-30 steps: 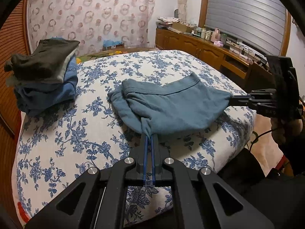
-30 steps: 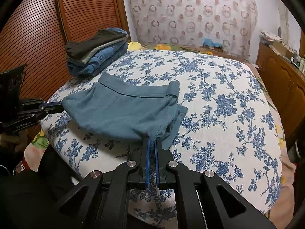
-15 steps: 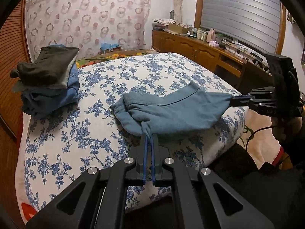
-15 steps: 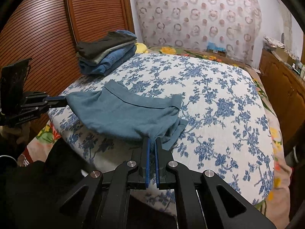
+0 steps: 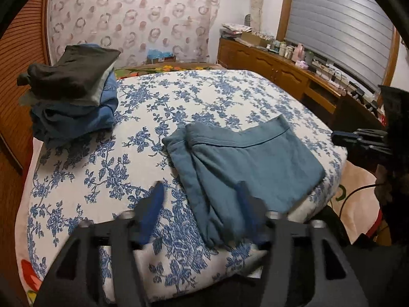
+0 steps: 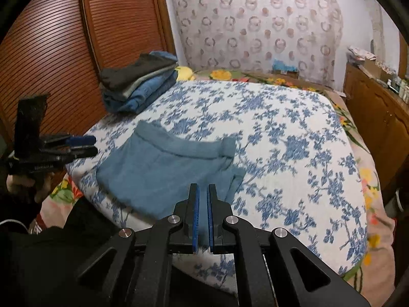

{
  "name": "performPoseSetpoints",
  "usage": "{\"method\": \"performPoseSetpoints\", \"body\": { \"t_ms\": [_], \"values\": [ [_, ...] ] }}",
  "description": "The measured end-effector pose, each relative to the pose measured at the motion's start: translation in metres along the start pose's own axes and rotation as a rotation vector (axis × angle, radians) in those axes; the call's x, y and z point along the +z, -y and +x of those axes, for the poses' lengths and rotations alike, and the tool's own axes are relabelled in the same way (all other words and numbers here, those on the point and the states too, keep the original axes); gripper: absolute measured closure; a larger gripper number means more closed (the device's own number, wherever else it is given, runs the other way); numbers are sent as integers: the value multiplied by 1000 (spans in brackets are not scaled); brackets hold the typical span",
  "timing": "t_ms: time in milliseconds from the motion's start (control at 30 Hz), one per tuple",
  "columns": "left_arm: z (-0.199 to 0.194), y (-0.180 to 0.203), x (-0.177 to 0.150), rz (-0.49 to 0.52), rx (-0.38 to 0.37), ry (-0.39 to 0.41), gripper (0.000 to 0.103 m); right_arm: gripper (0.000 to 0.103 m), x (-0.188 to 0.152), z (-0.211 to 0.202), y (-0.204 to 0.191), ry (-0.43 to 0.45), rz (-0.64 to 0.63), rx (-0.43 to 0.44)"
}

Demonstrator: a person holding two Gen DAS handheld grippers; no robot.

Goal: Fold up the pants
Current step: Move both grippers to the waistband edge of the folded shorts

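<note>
The teal pants (image 5: pixel 255 158) (image 6: pixel 163 174) lie folded and flat near the front edge of the floral bed (image 5: pixel 204 97), waistband toward the far side. My left gripper (image 5: pixel 200 197) hovers over their near left corner. Its jaws are opening wide and blurred, touching no cloth. In the right wrist view the left gripper (image 6: pixel 81 145) sits just off the pants' left edge. My right gripper (image 6: pixel 203 189) is just a crack apart and opening, with nothing pinched. From the left wrist view the right gripper (image 5: pixel 337 136) stands clear of the pants' right edge.
A stack of folded clothes (image 5: pixel 71 102) (image 6: pixel 138 87) sits at the bed's far left corner by a slatted wooden door (image 6: pixel 51 51). A cluttered wooden cabinet (image 5: pixel 281 66) runs along the right wall. A hand (image 6: pixel 23 181) holds the left gripper.
Both grippers have let go of the pants, which dropped from being stretched between them and now lie flat. The left jaws sprang wide; the right ones parted slightly.
</note>
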State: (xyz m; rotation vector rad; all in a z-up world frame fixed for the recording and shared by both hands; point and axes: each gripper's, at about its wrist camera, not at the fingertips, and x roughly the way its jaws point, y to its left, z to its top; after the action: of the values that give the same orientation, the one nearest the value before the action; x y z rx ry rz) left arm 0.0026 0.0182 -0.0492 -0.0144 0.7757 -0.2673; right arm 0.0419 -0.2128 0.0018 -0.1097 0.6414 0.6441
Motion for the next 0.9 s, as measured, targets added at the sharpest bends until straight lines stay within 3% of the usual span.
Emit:
{"method": "performPoseSetpoints", "body": {
  "t_ms": [67,200,900],
  "values": [
    [7,-2,3,-7,-9,8,25,93,1,3,0,6,1,-9],
    [21,-4,12,-23,0,1,24,67,2,16,0,3,9,-18],
    [84,-30,37,-64,45,-67,24,64,43,116,11,-98,0,-81]
  ]
}}
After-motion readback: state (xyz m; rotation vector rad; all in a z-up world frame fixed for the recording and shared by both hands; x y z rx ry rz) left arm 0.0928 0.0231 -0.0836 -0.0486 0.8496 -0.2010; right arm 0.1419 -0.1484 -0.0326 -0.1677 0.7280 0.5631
